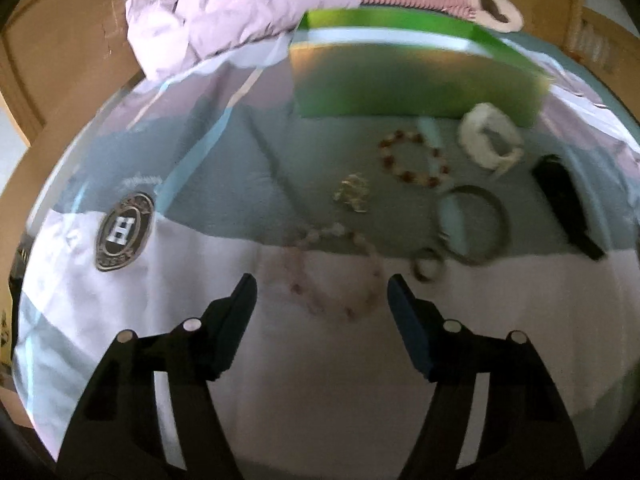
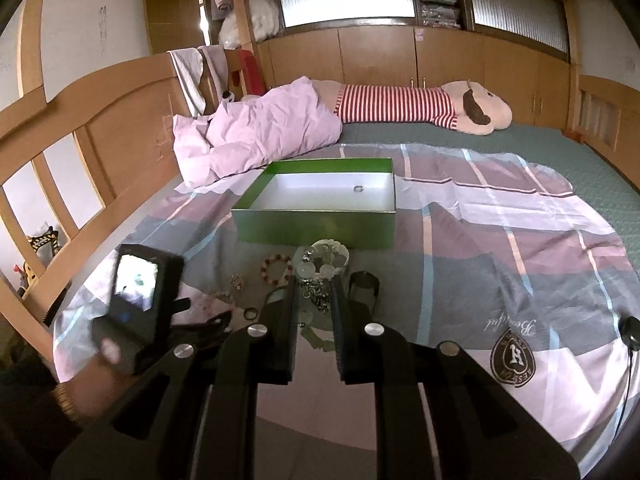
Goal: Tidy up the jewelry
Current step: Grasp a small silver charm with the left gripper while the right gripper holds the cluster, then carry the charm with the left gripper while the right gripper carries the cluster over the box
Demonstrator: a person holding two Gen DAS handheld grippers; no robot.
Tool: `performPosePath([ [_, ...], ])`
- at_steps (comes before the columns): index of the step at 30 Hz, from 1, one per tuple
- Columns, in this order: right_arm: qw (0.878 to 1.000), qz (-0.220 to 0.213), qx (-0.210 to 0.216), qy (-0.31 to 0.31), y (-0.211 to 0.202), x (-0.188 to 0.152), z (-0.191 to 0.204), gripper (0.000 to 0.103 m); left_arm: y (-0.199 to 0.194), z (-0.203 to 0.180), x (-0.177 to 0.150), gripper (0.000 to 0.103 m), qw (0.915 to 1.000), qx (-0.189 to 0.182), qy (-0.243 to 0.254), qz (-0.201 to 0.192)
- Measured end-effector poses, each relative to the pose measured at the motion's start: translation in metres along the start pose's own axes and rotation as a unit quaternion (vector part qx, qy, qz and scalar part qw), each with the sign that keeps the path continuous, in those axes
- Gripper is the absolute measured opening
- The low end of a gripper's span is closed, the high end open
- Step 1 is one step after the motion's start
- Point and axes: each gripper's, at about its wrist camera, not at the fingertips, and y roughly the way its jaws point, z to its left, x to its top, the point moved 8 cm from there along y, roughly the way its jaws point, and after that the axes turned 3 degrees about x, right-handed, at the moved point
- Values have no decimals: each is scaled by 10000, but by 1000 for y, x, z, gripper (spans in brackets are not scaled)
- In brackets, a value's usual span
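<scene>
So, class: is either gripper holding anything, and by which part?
Left gripper: open, empty. Right gripper: fingers nipping a clear-beaded piece at its metal chain section, beads poking out above.
</scene>
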Motion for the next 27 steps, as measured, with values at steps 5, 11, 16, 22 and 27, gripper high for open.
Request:
performPosePath([
  [5,10000,3,23,-63,5,-2,3,15,3,-4,8,14,9997,-210,75,-138],
  [11,10000,-17,32,-56,8,0,4,15,-42,5,19,7,9977,-441,-57,-504],
  [16,9999,-98,53,-110,4,-1,8,16,-159,12,33,7,9845,-793,65,-1563],
  [22,9997,-155,38,-184,-1,-5,17,16,-247,14,15,7,9618,-1246,74,-2435],
  [27,9996,-189,17,-214,-1,-8,29,16,-234,-3,5,7,9645,-1347,222,-2261],
])
